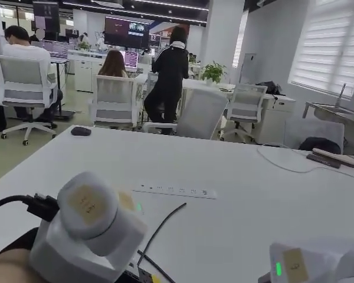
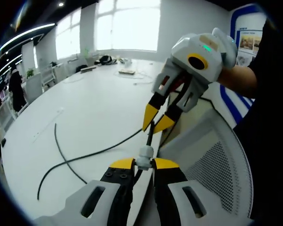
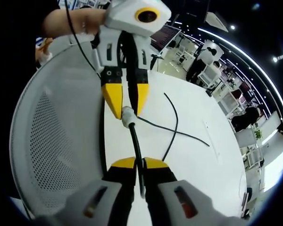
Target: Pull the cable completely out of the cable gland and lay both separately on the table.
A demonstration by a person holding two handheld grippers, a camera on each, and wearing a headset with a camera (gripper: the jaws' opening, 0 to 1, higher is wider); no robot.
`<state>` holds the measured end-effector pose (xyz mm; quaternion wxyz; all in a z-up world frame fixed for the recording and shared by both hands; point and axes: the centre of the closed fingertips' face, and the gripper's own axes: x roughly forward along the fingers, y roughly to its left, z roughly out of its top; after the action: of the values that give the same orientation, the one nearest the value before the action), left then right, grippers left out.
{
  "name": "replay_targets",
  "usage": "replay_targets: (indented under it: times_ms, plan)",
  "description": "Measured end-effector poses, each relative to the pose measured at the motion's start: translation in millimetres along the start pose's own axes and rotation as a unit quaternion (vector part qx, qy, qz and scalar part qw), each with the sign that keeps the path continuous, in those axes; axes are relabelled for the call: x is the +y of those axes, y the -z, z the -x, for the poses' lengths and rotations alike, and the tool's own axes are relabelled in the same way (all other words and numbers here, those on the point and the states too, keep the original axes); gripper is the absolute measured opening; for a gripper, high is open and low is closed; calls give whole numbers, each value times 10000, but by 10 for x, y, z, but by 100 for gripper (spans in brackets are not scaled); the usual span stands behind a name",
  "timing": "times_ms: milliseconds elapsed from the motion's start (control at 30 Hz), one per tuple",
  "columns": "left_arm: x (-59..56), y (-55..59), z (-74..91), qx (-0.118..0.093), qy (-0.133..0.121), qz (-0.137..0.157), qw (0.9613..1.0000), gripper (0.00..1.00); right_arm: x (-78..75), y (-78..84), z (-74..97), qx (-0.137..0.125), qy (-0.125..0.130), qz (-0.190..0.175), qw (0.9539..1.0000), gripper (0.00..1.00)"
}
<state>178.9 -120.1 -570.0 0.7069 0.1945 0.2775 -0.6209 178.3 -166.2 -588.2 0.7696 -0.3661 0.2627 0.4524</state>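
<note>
Left claw (image 2: 144,164): nearly closed, its yellow tips clamped on either side of the pale cable gland (image 2: 144,155), which is held by the near edge of the desk (image 2: 94,103). Right claw (image 3: 139,163): closed tight on the black cable (image 3: 135,139), near the gland. The cable is seated in the gland and runs straight between the two claws. Past the gland it trails onto the desk, crossing a second black strand (image 3: 173,115). A white mesh chair (image 3: 52,132) stands just beside both claws. Farther off, a white power strip (image 1: 174,190) lies flat on the desk.
</note>
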Motion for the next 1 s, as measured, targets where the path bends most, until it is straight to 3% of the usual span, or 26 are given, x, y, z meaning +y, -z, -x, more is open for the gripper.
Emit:
replay_targets:
  times_ms: [633,1000]
  plan:
    - [124,174,130,263,-209,30,9994,16,-140,599,36,562,302,-442,9970,3]
    - [135,130,168,227,-301,-37,9993,16,-198,1108,13,1247,468,-868,9873,3]
